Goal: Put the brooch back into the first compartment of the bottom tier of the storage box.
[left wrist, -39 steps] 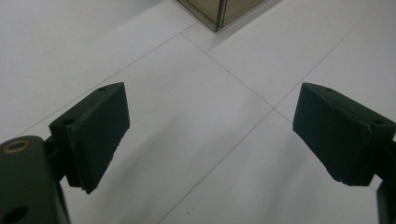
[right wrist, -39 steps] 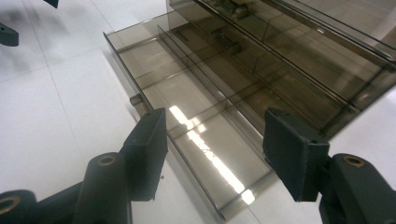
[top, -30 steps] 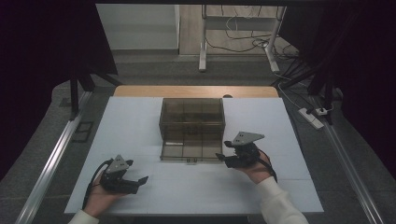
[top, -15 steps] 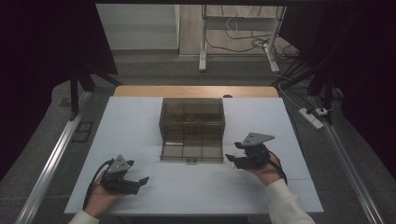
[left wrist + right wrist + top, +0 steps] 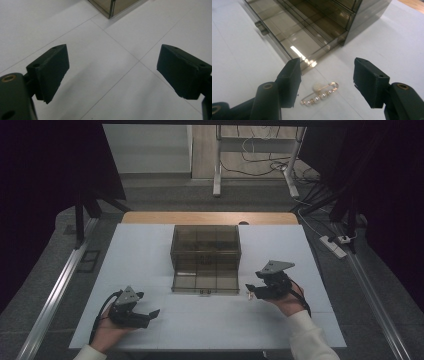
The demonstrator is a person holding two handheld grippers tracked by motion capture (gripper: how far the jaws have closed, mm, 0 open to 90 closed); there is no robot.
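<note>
Gold safety-pin brooch (image 5: 320,94) with pearl beads and a small pale heart: flat on the white table (image 5: 150,250), just beside the front right corner of the open drawer (image 5: 205,281), apart from it. In the high view, visible as a tiny pale mark (image 5: 248,294) near the tips of the right gripper (image 5: 252,291); detail there too small to confirm, probably the same pin. Against the earlier high-view frames: right gripper shifted slightly lower and rightward from the drawer's edge to a position over the pin; left gripper (image 5: 150,315) unchanged in place; drawer unchanged, pulled out from the smoky transparent organiser box (image 5: 206,245). Right gripper: jaws moderately wide, straddling the pin, one black pad (image 5: 291,80) on each side, no contact with the pin, nothing gripped. Left gripper: jaws wide apart, pads (image 5: 51,71) over bare table, nothing between them, a corner of the box (image 5: 112,6) farther ahead. Both grippers held in the person's hands, resting low over the table, well apart from one another, to either side of the drawer.
</note>
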